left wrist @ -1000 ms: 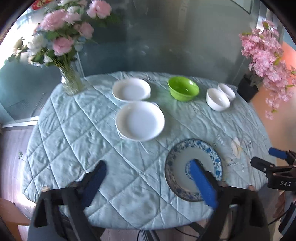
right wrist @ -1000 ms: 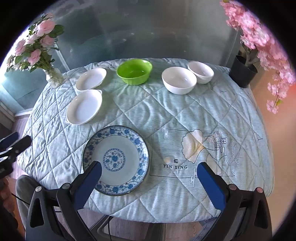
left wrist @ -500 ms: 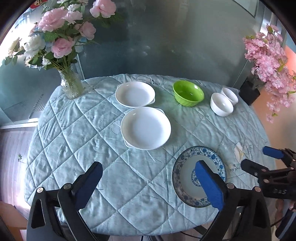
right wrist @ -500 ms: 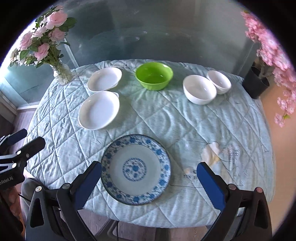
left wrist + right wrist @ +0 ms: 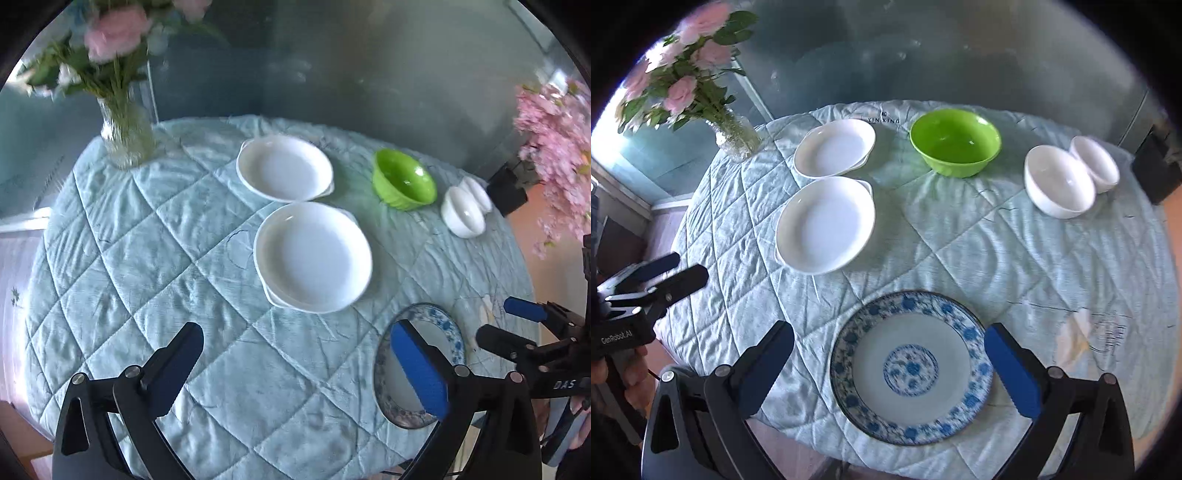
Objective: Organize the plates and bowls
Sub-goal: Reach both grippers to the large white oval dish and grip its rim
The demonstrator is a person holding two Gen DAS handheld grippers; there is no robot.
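Grippers both hang empty with jaws spread wide: the right gripper [image 5: 888, 363] sits low over the blue-patterned plate [image 5: 910, 369] at the near edge of the quilted table [image 5: 1015, 258], while the left gripper [image 5: 295, 369] hovers over bare cloth just left of that plate. Compared with half a second back, both have pushed in closer, so the two white dishes [image 5: 312, 256], green bowl [image 5: 955, 142] and white bowls [image 5: 1058, 181] look bigger.

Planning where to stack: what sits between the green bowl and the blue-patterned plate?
Nothing: between green bowl and blue-patterned plate only bare quilted cloth shows, in the right wrist view.
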